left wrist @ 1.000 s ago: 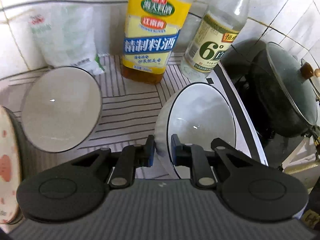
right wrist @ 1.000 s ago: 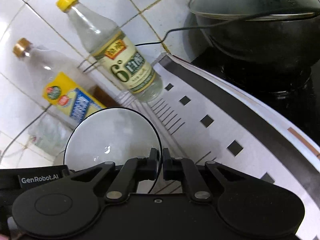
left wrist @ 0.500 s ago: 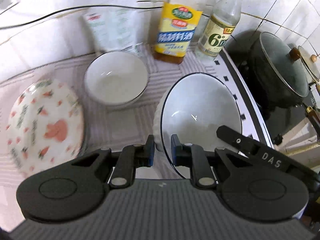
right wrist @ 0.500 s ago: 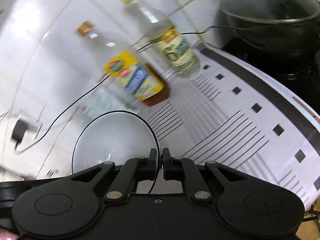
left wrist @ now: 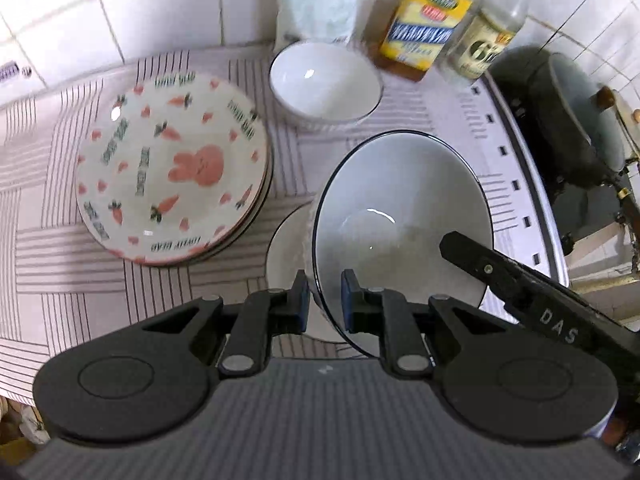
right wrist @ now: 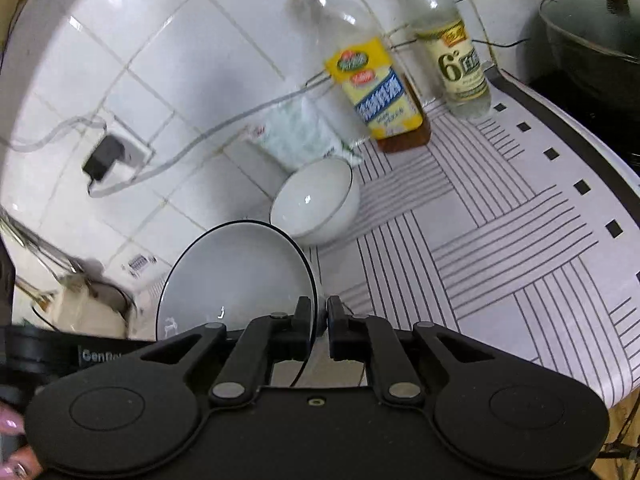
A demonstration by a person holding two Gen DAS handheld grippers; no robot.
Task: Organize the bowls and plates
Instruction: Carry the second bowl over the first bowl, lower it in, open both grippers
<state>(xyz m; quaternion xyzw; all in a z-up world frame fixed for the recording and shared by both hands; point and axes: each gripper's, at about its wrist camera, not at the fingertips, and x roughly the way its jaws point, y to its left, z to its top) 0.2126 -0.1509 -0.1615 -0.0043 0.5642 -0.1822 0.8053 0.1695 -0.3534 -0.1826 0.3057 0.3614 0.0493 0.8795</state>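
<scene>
Both grippers have drawn back from the tiled wall since the earlier frames, so the stack of white plates printed with pink rabbits and carrots [left wrist: 172, 168] now shows whole in the left wrist view. Left gripper [left wrist: 324, 300] is clamped on the near rim of a white bowl with a thin dark rim [left wrist: 400, 220], held tilted above the striped table [left wrist: 60, 240]; under it a second white dish [left wrist: 288, 256] shows only in part. Right gripper [right wrist: 319, 320] is clamped on the rim of a similar dark-rimmed white bowl [right wrist: 236, 276], also clear of the table. A small white bowl [left wrist: 324, 80] rests on the table just beyond the plate stack, near the wall. Beyond that small bowl stand a yellow-labelled bottle of amber liquid [left wrist: 424, 36] and a clear bottle with a yellow cap [left wrist: 488, 36]. A dark lidded pot [left wrist: 580, 128] sits further from the plate stack than both bottles.
</scene>
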